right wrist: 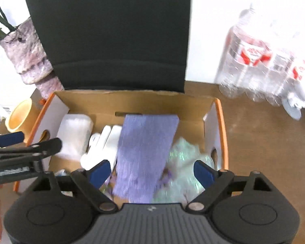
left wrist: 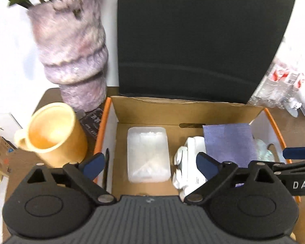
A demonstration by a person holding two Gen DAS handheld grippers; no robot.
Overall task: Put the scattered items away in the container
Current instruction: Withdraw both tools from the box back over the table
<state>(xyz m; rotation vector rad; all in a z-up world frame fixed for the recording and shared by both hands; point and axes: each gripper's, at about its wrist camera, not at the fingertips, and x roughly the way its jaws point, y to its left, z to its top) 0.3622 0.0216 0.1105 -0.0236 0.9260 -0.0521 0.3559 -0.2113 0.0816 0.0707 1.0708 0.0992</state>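
Lilac cloth (right wrist: 145, 154) lies flat inside the cardboard box (right wrist: 132, 99), dead ahead of the right gripper (right wrist: 152, 171) and between its spread blue-padded fingers, which grip nothing. Its long axis runs away from that gripper toward the box's far wall, the far edge square and the near end trailing down under the gripper's nose. Just right of it sits a crinkly iridescent wrap (right wrist: 183, 162); just left, a white plastic gadget (right wrist: 103, 144), and beyond that a frosted plastic case (right wrist: 75, 136) by the left wall.

Switch to the left wrist view: the left gripper (left wrist: 150, 165) hangs over the box's near edge, fingers wide apart and empty. The frosted case lies straight ahead between them, its long side pointing away from the gripper. The white gadget sits by the right fingertip, partly tucked under the cloth's left edge. A thin dark pen (left wrist: 106, 167) stands against the box's left wall, beside the left fingertip.

Risks now, as I read them: both grippers crowd the same near rim, so a careless swing could knock them together. The cloth drapes over its neighbours, and a fingertip could snag it and drag it out. Outside, left of the left gripper, a yellow mug (left wrist: 52, 132) and a furry vase (left wrist: 75, 46) stand close to the box wall; a wide sweep could tip them. Clear bottles (right wrist: 260, 61) stand off to the right gripper's far right.
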